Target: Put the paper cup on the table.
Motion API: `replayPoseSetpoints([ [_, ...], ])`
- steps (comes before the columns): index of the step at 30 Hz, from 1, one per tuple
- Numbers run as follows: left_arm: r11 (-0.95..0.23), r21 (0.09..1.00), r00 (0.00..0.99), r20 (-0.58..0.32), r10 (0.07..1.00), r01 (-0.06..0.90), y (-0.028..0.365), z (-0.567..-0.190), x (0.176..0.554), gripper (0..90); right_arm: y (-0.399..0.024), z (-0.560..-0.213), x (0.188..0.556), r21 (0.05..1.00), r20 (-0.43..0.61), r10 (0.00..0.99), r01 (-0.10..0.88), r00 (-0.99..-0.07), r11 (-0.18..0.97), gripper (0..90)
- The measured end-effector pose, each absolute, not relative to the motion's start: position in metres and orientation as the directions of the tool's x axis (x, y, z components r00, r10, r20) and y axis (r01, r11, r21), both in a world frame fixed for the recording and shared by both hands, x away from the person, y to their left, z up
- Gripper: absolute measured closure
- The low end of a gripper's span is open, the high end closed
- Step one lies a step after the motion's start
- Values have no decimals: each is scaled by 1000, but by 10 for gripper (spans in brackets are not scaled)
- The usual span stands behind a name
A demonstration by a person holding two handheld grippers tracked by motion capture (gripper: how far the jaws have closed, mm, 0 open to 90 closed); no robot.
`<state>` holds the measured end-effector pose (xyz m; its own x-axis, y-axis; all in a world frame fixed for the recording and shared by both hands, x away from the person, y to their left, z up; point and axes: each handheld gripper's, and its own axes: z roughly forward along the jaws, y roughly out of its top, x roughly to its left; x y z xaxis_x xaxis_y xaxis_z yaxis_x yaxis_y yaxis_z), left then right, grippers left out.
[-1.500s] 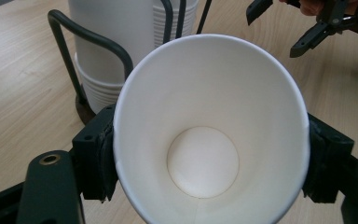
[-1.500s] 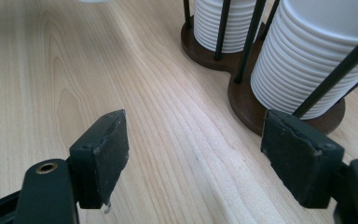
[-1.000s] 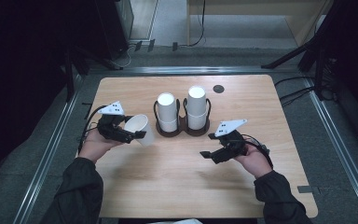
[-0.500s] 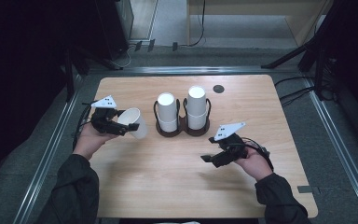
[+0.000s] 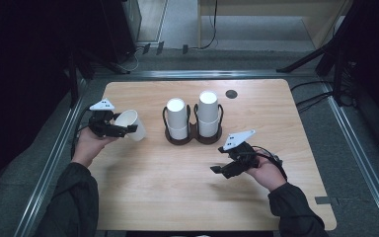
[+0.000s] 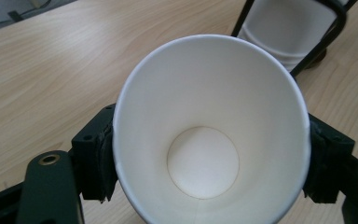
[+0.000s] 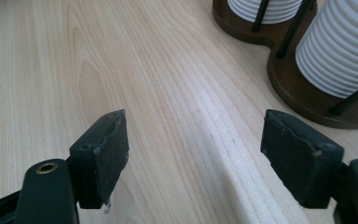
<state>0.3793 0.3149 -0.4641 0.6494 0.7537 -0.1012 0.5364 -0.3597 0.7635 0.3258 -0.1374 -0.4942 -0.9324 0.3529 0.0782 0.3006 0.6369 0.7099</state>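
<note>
Over table (image 5: 177,173), left tongs (image 5: 128,129) grip tilted cup (image 5: 131,123); right tongs (image 5: 222,170) gape, low.

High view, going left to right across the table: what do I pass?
Left gripper shut on a paper cup → shorter cup stack → taller cup stack → small dark disc.
</note>
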Motion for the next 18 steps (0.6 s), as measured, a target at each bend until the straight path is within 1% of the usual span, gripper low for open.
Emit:
replayPoseSetpoints([
  [2,-346,761,634,-109,766,549,320,-465,381,223,-136,-494,325,710,81,350,300,-933,637,233],
  [5,-355,742,606,-87,790,569,326,-468,383,220,-135,-494,325,709,80,348,299,-934,639,233],
  [13,-344,708,552,-78,830,617,336,-477,387,209,-134,-497,326,693,74,354,303,-933,655,233],
  [18,-338,699,538,-79,839,630,337,-479,387,203,-134,-497,326,697,78,352,304,-933,650,233],
])
